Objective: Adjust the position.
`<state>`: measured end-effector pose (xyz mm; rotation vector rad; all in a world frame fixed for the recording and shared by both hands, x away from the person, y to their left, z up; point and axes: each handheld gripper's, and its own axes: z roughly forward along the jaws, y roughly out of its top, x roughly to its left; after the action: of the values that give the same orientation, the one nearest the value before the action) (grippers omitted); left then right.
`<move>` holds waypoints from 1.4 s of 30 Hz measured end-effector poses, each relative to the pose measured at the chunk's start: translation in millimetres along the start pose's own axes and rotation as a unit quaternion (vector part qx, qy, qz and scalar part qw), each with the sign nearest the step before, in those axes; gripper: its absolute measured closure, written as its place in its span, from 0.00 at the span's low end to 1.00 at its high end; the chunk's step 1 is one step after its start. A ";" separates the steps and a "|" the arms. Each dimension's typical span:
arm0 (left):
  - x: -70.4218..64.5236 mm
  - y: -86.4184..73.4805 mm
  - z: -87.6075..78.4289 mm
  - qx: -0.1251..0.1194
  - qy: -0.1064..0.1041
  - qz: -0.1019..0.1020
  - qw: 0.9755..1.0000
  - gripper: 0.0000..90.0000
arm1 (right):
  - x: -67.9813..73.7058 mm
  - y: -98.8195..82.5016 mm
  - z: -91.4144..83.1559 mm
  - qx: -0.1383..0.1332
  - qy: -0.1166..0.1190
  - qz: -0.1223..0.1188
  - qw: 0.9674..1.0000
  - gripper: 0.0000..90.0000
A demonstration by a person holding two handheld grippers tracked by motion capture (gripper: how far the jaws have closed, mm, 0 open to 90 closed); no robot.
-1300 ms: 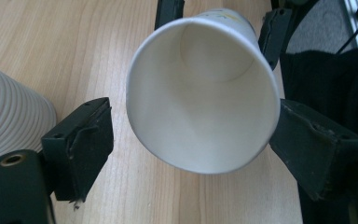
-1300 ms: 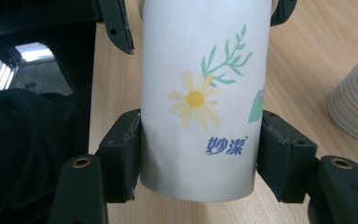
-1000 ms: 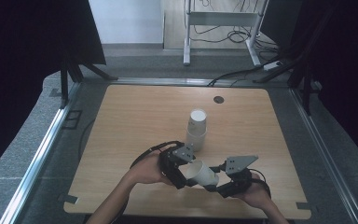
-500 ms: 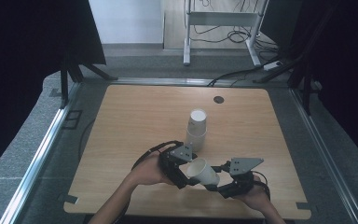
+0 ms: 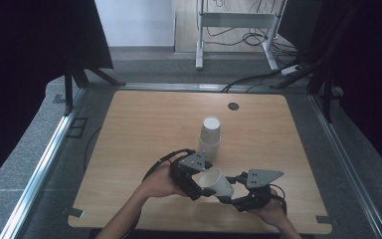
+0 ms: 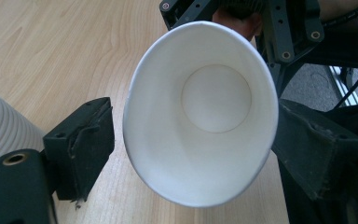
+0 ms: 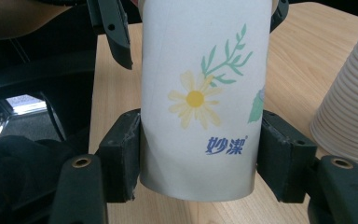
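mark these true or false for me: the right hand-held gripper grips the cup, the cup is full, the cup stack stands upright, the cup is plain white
1. The right hand-held gripper clamps the paper cup: true.
2. The paper cup holds liquid: false, the left gripper view shows it empty.
3. The stack of cups stands upside down on the table: true.
4. The held cup is plain white outside: false, it bears a daisy print and blue lettering.

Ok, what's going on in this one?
A person at a wooden table holds a gripper in each hand. The right gripper is clamped on the base end of a white paper cup printed with a daisy, held on its side. The left gripper sits at the cup's rim, one jaw clear of it. A stack of cups stands behind.
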<state>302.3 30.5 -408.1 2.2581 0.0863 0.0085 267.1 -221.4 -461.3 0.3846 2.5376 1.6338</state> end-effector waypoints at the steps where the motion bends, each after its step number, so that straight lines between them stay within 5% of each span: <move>1: 0.1 -0.1 0.3 -0.002 -0.001 0.000 1.000 0.17 | 0.0 -0.2 -0.1 -0.002 0.000 0.000 1.000 0.41; 19: 2.7 0.8 3.5 -0.023 -0.018 -0.003 1.000 0.25 | 0.7 -4.1 1.9 -0.027 0.000 -0.005 1.000 0.41; 42: -3.5 5.2 1.5 0.002 -0.016 0.036 0.999 0.36 | -0.7 -4.4 8.5 0.006 0.011 -0.019 1.000 0.41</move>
<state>299.2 25.8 -405.0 2.2633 -0.0119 0.0114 269.0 -215.8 -468.9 0.3198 2.5544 1.6197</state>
